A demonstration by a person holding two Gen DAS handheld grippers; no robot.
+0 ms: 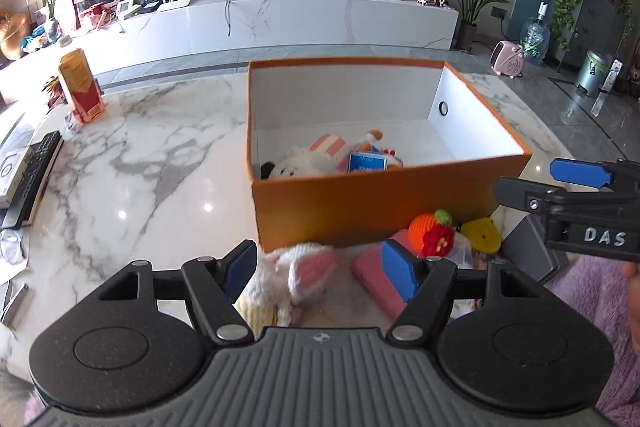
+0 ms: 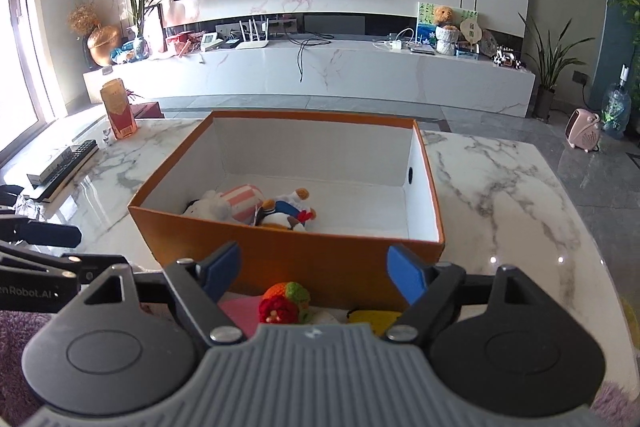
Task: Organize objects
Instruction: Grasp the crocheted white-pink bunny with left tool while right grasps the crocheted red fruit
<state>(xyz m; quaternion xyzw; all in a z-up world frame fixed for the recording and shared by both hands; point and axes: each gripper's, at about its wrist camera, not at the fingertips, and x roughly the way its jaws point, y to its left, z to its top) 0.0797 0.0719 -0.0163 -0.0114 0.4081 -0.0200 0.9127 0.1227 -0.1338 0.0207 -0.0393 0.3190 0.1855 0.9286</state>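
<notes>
An open orange box point(image 1: 376, 199) stands on the marble table point(image 1: 140, 155), holding a striped plush toy point(image 1: 308, 159), a small blue carton point(image 1: 366, 161) and a penguin-like toy point(image 2: 286, 215). In front of the box lie a white and pink bunny plush point(image 1: 296, 271), a pink block point(image 1: 376, 279), an orange crochet toy point(image 1: 432, 231) and a yellow toy point(image 1: 482, 233). My left gripper point(image 1: 320, 271) is open and hovers over the bunny, its pads not pressing on it. My right gripper point(image 2: 314, 273) is open and empty above the crochet toy point(image 2: 286, 303), just short of the box's near wall point(image 2: 304, 255).
A red and yellow drink carton point(image 1: 80, 87) stands at the table's far left corner, with a black remote point(image 1: 34, 179) along the left edge. Purple fabric point(image 1: 588, 291) lies at the near right. The floor and a white TV console point(image 2: 320, 75) are beyond the table.
</notes>
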